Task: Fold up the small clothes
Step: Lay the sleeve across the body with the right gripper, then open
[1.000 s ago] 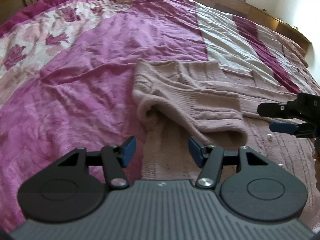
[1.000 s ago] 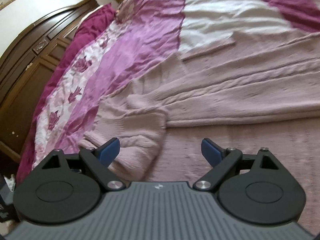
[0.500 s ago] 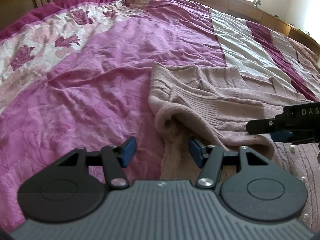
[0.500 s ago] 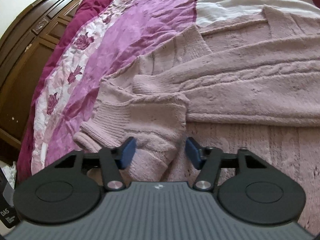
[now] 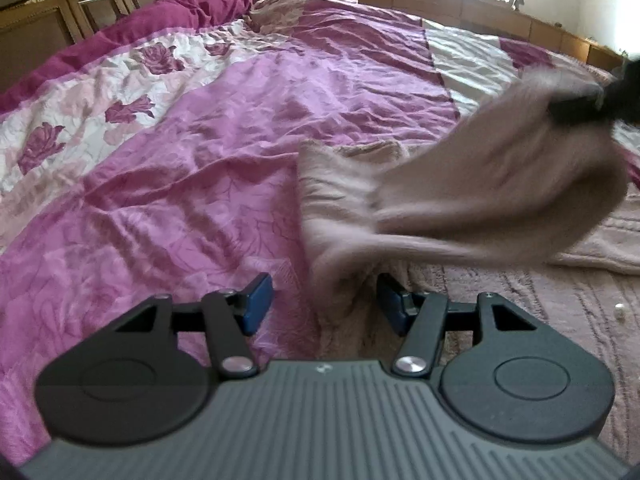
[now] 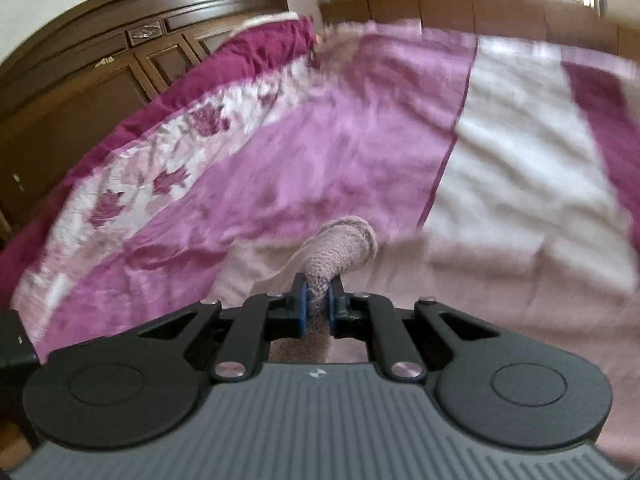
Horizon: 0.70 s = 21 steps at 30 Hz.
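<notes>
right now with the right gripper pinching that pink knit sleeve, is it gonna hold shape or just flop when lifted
Probably flop: the sleeve sags in a loose arc below the right gripper, its cuff squashed between the pads. Likely light enough, since one pinch carries it. The fuzzy knit looks grippy, so slipping seems unlikely, though the sweater may drag along.

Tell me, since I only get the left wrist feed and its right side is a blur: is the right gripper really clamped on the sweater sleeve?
Observer: Yes. In the right wrist view the right gripper is shut on the sleeve, with the knit pinched between both blue pads.
Operator: Is it a shallow pinch at the very end?
Observer: No. The ribbed cuff sticks out forward past the fingertips, so the grip sits behind the cuff.
Operator: Anything under it?
Observer: Only the bedspread, blurred.
</notes>
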Motion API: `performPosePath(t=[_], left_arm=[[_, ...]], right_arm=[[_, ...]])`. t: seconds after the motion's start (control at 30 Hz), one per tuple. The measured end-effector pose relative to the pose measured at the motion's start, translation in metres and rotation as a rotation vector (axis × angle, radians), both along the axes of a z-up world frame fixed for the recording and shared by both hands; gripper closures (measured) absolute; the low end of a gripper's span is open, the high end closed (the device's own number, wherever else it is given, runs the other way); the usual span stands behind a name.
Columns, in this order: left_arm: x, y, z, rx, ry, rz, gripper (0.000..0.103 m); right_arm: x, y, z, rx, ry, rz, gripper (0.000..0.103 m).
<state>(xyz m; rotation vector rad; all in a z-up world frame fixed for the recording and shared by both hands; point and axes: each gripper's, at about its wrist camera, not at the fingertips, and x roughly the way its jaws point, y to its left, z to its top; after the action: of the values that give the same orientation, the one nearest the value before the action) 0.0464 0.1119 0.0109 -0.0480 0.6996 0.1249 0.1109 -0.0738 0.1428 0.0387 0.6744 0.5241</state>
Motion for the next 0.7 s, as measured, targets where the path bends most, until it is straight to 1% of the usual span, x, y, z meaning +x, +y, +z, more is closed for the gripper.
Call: performPosePath(t=[0.1,0.17,0.27,0.4,0.5,0.57,0.6,0.67,0.7], left_arm=[[0.000,-0.007,-0.003,0.040,0.007,-0.030,0.043],[0.001,-0.010,-0.006,0.063,0.012,-0.034,0.043],[0.003,-0.012,-0.009,0.076,0.024,-0.033,0.042],[0.003,-0.012,-0.010,0.075,0.026,-0.035,0.041],[0.003,-0.012,-0.011,0.082,0.027,-0.041,0.041],[0.004,-0.013,-0.011,0.088,0.029,-0.043,0.041],[0.004,-0.013,-0.010,0.091,0.030,-0.044,0.041],[0.004,-0.014,-0.009,0.093,0.032,-0.045,0.041],[0.004,-0.014,-0.009,0.092,0.033,-0.047,0.041]], right_arm=[[0.005,-0.013,0.011,-0.056,-0.074,-0.033,0.093],[0.011,-0.026,0.006,-0.077,-0.078,-0.072,0.093],[0.019,-0.044,-0.017,-0.091,-0.027,-0.115,0.093],[0.025,-0.059,-0.058,-0.119,0.053,-0.146,0.093],[0.028,-0.069,-0.086,-0.086,0.115,-0.179,0.092],[0.029,-0.076,-0.097,-0.050,0.145,-0.202,0.091],[0.028,-0.076,-0.100,-0.036,0.145,-0.211,0.090],[0.024,-0.077,-0.103,-0.024,0.151,-0.222,0.082],[0.022,-0.078,-0.103,-0.021,0.149,-0.229,0.074]])
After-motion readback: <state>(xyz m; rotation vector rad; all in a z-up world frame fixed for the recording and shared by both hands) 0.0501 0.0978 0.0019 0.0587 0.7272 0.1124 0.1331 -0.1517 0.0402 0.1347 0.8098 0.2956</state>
